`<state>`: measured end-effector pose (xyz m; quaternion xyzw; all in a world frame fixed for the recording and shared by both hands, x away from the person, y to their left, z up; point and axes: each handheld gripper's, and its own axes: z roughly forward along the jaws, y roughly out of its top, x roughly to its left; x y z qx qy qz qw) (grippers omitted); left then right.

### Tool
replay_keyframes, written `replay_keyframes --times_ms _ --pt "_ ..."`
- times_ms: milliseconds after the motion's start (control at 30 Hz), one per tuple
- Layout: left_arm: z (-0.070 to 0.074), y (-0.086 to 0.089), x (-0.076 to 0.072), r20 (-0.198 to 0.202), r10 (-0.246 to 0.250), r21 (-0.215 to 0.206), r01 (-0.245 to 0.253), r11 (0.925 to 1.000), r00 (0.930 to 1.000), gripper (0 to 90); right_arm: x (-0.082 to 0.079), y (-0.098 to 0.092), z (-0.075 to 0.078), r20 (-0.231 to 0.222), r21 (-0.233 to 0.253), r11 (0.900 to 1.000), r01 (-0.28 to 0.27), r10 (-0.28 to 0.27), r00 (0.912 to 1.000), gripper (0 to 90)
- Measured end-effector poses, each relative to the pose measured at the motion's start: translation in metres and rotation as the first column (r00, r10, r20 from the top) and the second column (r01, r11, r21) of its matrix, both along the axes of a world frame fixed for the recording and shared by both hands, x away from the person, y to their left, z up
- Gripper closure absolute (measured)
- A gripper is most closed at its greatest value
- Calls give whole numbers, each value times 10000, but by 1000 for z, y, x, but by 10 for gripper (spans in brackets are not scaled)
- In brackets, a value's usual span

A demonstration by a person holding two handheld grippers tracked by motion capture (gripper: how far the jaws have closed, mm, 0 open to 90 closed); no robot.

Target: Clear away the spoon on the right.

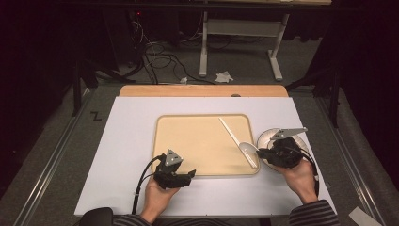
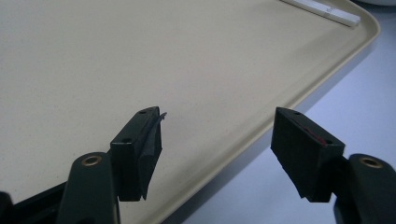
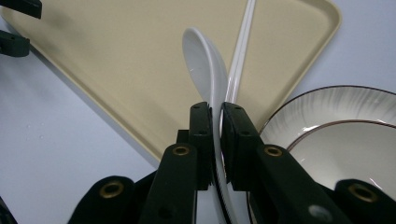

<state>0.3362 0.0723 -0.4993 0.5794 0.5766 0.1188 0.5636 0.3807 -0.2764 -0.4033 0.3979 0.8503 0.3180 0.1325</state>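
A beige tray point(image 1: 197, 141) lies on the white table top. My right gripper point(image 3: 215, 112) is shut on the handle of a white ceramic spoon point(image 3: 203, 60), whose bowl reaches out over the tray's right front corner point(image 1: 248, 148). White chopsticks point(image 1: 233, 134) lie slantwise on the tray's right side, just behind the spoon point(image 3: 243, 42). Under and to the right of the right gripper point(image 1: 263, 153) sits a white bowl with a dark rim point(image 3: 336, 135). My left gripper point(image 2: 217, 128) stands open over the tray's front edge point(image 2: 261, 130), with nothing between its jaws point(image 1: 188, 174).
The white table top point(image 1: 127, 141) has free room left of the tray. A wooden board edge point(image 1: 202, 90) runs along the back. Beyond it are floor cables point(image 1: 155, 56) and a white desk frame point(image 1: 240, 33).
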Motion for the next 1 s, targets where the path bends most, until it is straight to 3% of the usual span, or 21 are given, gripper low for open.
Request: replay_keyframes --times_ms 800,900,1000 --pt "1 0 0 24 6 -41 -6 10000 10000 334 14 49 -20 -430 -229 9978 -614 604 9972 845" --pt "3 0 -1 -103 -68 -357 64 9993 9999 334 18 55 -22 -447 -195 9975 -672 663 9968 845" --pt "4 0 -2 -63 -72 -339 70 9994 10000 334 23 63 -26 -517 -219 9978 -623 611 9968 845"
